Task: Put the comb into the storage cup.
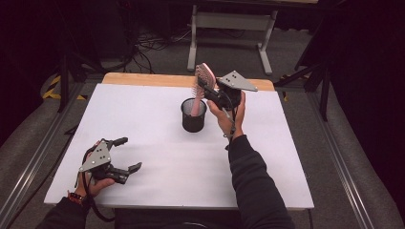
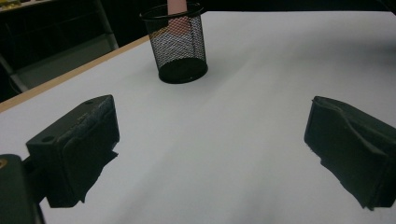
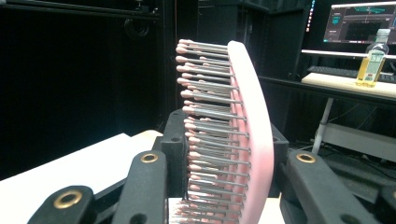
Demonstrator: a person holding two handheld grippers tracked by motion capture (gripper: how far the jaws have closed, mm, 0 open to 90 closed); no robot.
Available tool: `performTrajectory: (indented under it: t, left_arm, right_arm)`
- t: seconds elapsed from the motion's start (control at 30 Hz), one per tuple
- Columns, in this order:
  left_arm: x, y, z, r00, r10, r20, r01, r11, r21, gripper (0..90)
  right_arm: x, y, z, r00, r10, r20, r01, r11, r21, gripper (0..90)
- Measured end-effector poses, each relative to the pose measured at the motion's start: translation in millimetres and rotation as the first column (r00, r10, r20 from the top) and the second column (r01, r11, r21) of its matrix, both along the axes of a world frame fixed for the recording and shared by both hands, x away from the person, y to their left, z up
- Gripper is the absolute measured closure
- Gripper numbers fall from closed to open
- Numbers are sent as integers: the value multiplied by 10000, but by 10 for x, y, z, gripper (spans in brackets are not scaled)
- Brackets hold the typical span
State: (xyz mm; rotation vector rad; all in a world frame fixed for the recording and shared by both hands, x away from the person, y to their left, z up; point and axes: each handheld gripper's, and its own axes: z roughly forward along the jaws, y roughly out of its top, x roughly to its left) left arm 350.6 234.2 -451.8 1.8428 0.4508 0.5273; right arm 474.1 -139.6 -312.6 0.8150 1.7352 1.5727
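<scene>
White surface | right hand-held gripper clamped pink hairbrush above mesh cup, frame centre | left hand-held gripper wide open, empty | risk: handle could tip cup.

Your pink hairbrush stands nearly upright, leaning a little, with its handle end down inside the black mesh cup and its bristled head well above the rim. In the right gripper view the brush shows a curved pink back and rows of grey pins with pink tips, facing left. The cup is round, open-topped and upright near the middle of the white table, toward the far side. Through the cup's mesh you can make out pink, probably the handle.
</scene>
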Motion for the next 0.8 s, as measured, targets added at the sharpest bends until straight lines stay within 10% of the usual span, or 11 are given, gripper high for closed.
performTrajectory:
  t: [0.8]
  left_arm:
    - [-13, -7, 7, 10000, 5, 74, -5, 10000, 74, 47]
  right_arm:
    - [40, 45, -325, 9979, 91, -635, -98, 9999, -121, 639]
